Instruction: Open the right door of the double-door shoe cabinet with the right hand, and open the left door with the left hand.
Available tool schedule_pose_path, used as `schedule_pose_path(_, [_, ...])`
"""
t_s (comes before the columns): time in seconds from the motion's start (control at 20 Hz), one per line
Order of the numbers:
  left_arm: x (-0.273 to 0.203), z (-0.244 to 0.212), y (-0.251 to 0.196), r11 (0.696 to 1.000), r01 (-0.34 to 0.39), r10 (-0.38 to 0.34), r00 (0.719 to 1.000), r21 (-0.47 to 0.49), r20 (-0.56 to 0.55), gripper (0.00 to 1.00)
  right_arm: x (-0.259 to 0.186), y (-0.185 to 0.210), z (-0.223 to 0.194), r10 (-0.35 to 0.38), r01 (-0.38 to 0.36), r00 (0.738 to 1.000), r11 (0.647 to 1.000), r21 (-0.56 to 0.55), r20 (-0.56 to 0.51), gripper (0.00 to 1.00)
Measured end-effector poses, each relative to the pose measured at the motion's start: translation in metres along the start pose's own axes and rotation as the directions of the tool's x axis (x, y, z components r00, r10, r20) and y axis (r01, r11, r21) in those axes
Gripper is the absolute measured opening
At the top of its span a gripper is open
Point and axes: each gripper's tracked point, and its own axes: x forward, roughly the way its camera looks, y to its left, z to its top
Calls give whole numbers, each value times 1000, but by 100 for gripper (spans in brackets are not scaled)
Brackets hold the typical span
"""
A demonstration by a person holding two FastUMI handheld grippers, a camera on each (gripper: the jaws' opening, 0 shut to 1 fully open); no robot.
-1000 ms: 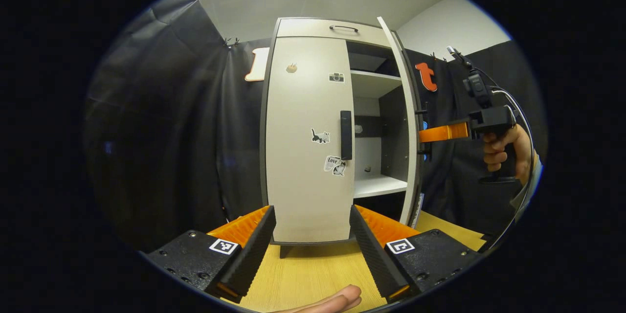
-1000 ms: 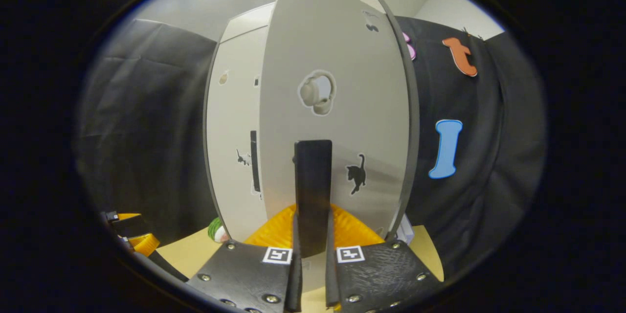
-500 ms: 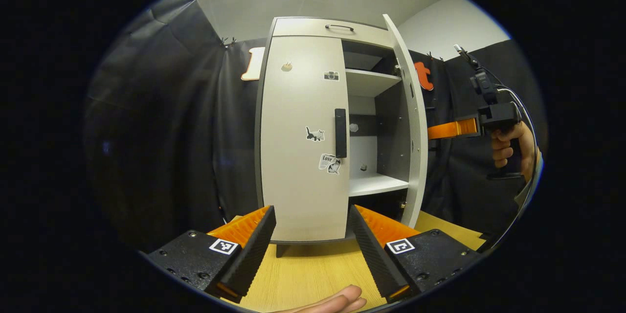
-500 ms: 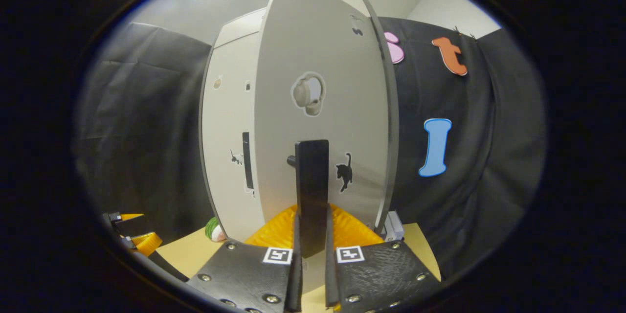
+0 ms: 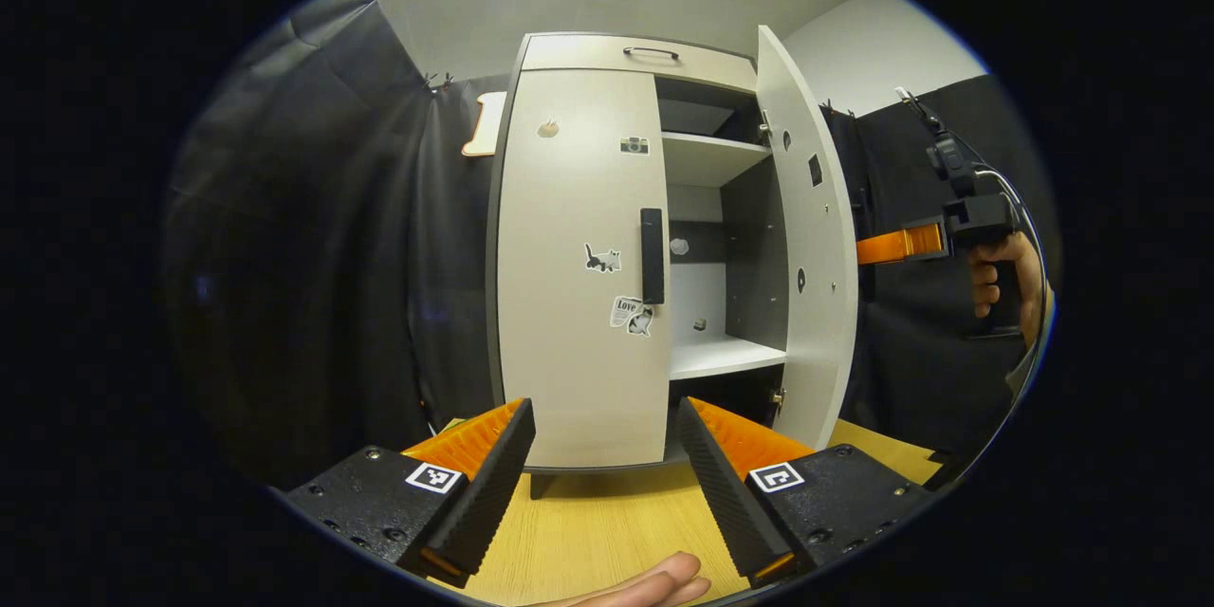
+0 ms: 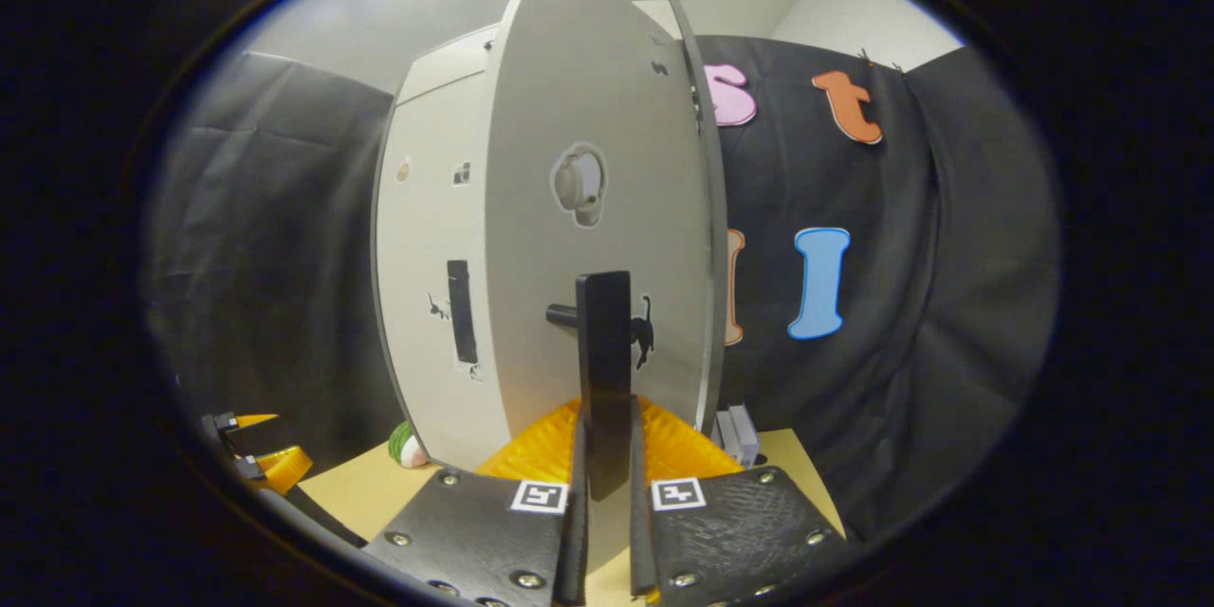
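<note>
Right hand-held gripper is clamped on the right door handle, both fingers pressing its sides, and I have the right door swung well out on its hinges. My left hand-held gripper hangs with its jaws spread wide and empty above the worktop, well short of the shoe cabinet. The left door is shut, its handle untouched.

What worries me: the handle is a slim upright bar, and if I pull off the door's arc my fingers could slide along it or twist free. Pulling hard past the hinge's travel could tip or drag the cabinet on the worktop. When I bring the left gripper in, I judge a crooked approach could nudge the handle rather than straddle it.

Counted: two doors, one open and one closed; two door handles; two grippers; one drawer pull at the top; two pale shelves in the opened half; four stickers on the left door's front.
</note>
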Motion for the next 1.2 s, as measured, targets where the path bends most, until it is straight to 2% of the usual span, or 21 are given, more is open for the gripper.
schedule_pose_path(0.1, [2, -3, -5, 1000, 10, -10, 1000, -8, -5, 94, 3, -8, 0, -37, 37, 999, 999, -18, 6, 18])
schedule_pose_path(0.15, [3, -6, -8, 1000, 15, -15, 1000, -11, -11, 94, -2, -15, 0, -60, 60, 998, 998, -21, 3, 2])
schedule_pose_path(0.35, [10, -12, -12, 1000, 14, -14, 1000, -10, -28, 95, -12, -47, 3, -118, 118, 993, 993, -11, 13, 3])
schedule_pose_path(0.55, [15, -12, -18, 1000, 24, -25, 999, -9, -23, 95, -17, -102, 3, -222, 222, 974, 975, 7, 35, 2])
schedule_pose_path(0.65, [22, -14, -22, 1000, 28, -29, 999, -8, -26, 95, -17, -96, -2, -129, 127, 991, 988, 93, 20, 1])
schedule_pose_path(0.75, [27, -17, -24, 1000, 20, -21, 999, -6, -42, 95, -15, -97, -2, -92, 87, 995, 986, 143, 28, 2])
schedule_pose_path(0.95, [32, -16, -28, 1000, 12, -12, 999, 8, -47, 95, -17, -95, -3, -83, 76, 996, 987, 142, 41, 2])
schedule_pose_path(1.05, [34, -13, -28, 1000, 11, -12, 999, -4, -41, 95, -20, -100, -3, -106, 99, 993, 986, 132, 48, 2])
schedule_pose_path(1.2, [40, -8, -26, 1000, -5, 5, 999, 8, -40, 94, -23, -96, -5, -101, 89, 993, 983, 161, 65, 6])
